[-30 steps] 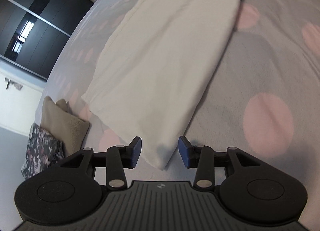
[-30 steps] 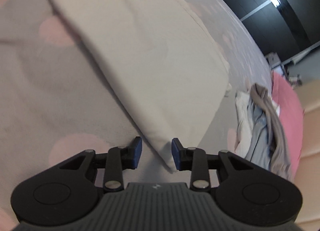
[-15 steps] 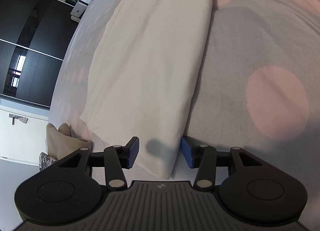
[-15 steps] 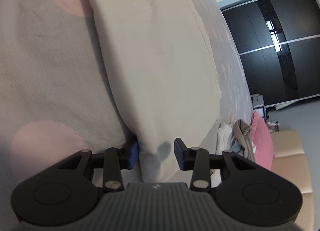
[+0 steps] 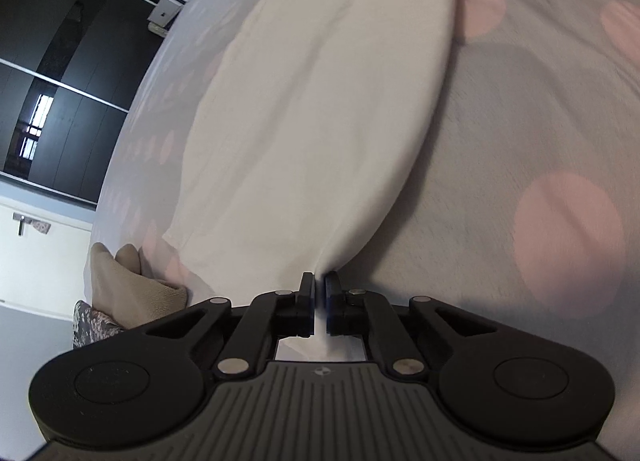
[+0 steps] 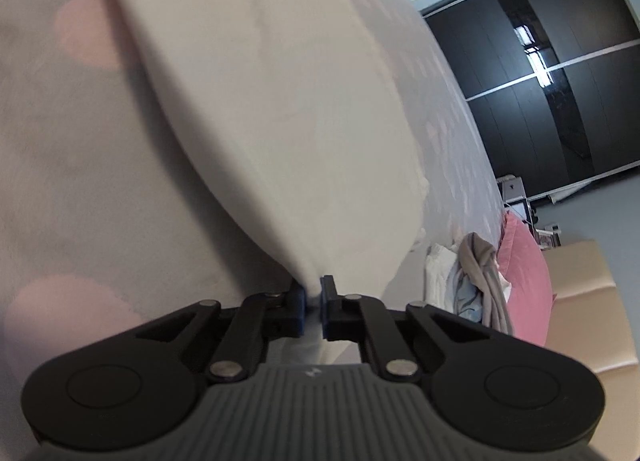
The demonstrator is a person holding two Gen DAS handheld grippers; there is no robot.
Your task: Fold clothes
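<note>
A long white folded cloth (image 5: 320, 109) lies on a grey bedspread with pink dots (image 5: 520, 141). My left gripper (image 5: 319, 281) is shut on the cloth's near corner, which bunches between the blue pads and lifts off the bed. In the right wrist view the same white cloth (image 6: 288, 101) stretches away, and my right gripper (image 6: 314, 287) is shut on its other near corner, pulled up into a point.
A beige folded garment (image 5: 124, 285) and a patterned one (image 5: 92, 327) lie at the bed's left edge. A pile of loose clothes (image 6: 468, 285) and a pink pillow (image 6: 524, 273) lie at the right. Dark wardrobe doors (image 6: 560, 93) stand beyond the bed.
Both grippers were open around the cloth's near corners. Both have closed on the corners and the cloth edge has lifted.
</note>
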